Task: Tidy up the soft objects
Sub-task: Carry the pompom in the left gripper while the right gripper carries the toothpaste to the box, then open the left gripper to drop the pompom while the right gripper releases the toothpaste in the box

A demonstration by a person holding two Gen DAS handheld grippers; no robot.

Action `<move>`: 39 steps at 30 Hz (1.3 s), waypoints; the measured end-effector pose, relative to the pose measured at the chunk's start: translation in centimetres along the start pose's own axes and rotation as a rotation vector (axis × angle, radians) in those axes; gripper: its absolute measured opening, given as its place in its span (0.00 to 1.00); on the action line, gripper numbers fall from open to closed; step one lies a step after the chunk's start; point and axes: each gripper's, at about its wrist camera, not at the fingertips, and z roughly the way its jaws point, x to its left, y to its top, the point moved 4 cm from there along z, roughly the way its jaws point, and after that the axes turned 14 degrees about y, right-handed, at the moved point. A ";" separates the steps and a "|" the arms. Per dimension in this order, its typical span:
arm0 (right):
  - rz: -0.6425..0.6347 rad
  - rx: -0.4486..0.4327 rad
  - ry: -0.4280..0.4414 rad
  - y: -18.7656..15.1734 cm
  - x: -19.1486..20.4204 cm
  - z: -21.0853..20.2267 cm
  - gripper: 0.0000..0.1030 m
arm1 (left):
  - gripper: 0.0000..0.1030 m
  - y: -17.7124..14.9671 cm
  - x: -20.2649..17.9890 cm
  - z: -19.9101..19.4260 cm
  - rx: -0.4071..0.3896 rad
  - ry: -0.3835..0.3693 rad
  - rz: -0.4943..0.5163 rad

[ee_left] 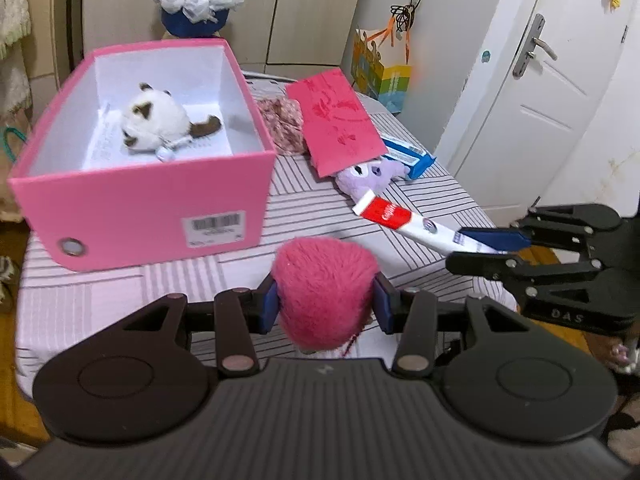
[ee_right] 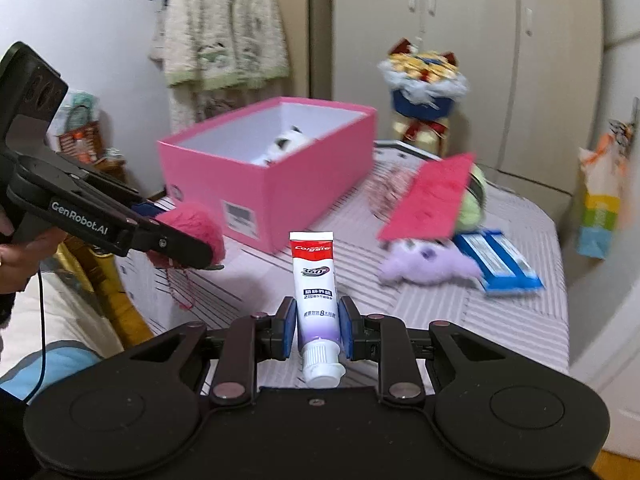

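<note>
Gripping a pink pompom [ee_left: 324,296], left gripper [ee_left: 326,306] jaws face the pink box [ee_left: 144,204]; right gripper [ee_right: 318,330] jaws clamp a toothpaste tube [ee_right: 314,280].

White door [ee_left: 532,92], beige wardrobe [ee_right: 460,40], perhaps wooden floor [ee_left: 10,384].

1. The black left gripper [ee_left: 325,305] has its blue-padded fingers [ee_left: 269,305] clamped on a fluffy pink pom-pom [ee_left: 323,295].
2. The black right gripper [ee_right: 318,327] pinches a red-and-white toothpaste tube [ee_right: 316,288] near its cap.

both wrist views look forward, close over the table [ee_left: 240,276], sharing the pink box [ee_right: 280,184].
</note>
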 end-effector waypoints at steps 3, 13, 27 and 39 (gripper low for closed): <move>-0.020 -0.017 0.016 1.6 1.2 0.2 0.26 | 0.44 0.7 1.2 -1.7 -0.017 0.028 0.001; -0.059 -0.101 0.107 8.0 2.7 3.6 0.26 | 0.44 5.3 5.8 -4.3 -0.149 0.137 -0.021; -0.209 0.127 0.096 15.8 1.2 17.0 0.26 | 0.44 12.3 11.8 6.1 0.018 0.287 -0.042; -0.295 0.306 0.147 16.2 -0.5 22.1 0.26 | 0.44 13.0 13.2 11.6 0.204 0.282 -0.013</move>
